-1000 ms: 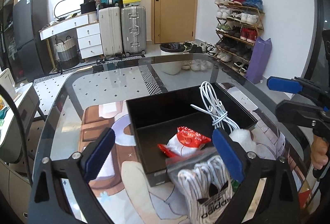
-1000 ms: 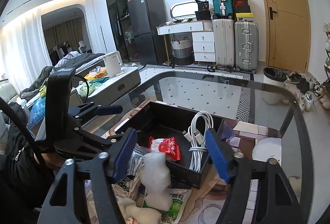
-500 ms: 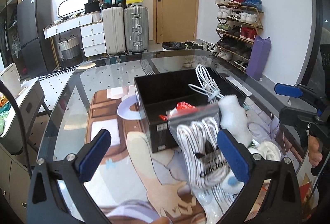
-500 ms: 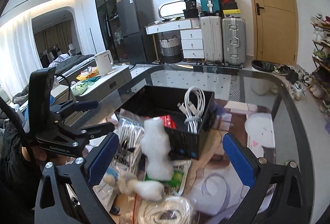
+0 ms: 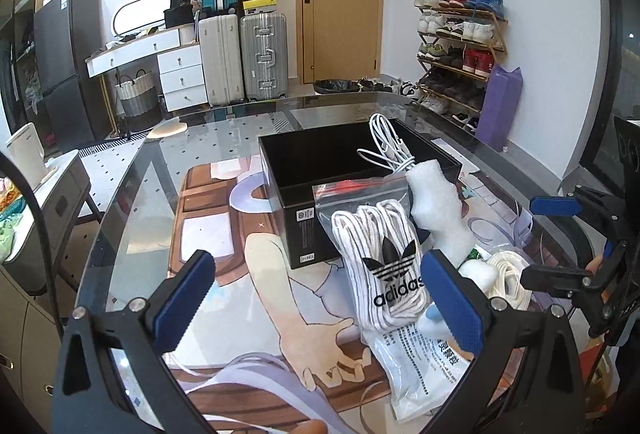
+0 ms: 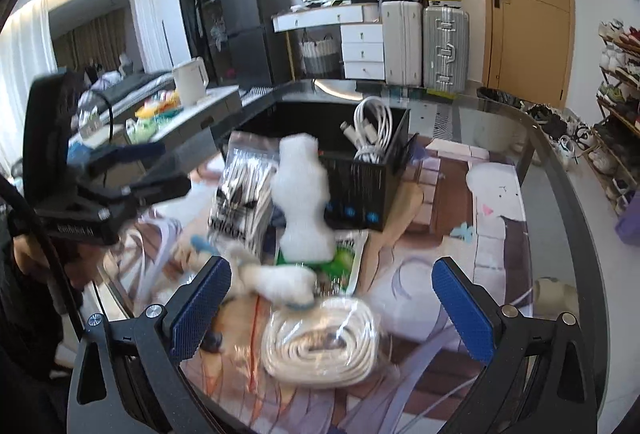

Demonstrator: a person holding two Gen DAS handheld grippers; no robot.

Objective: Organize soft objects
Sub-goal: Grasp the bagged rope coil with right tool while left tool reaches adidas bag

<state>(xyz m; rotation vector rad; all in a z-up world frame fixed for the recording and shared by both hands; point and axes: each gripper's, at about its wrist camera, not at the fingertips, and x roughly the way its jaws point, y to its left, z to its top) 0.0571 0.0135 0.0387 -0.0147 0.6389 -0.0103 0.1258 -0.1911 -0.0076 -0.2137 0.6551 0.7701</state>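
Rope bundle (image 6: 320, 340) sits between right gripper (image 6: 332, 308) jaws, wide, empty; left gripper (image 5: 316, 298) wide too. Grab mid-coil, then box (image 6: 360, 174).

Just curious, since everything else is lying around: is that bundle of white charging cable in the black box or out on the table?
In. The white cable stands coiled inside the black box, leaning against one wall, its loop poking above the rim.

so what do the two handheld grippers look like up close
Both match: the left gripper and right gripper are black angular frames with silver screws, each finger ending in a blue ribbed pad. A thin black cable arcs beside the left one, whose body bears small white lettering.
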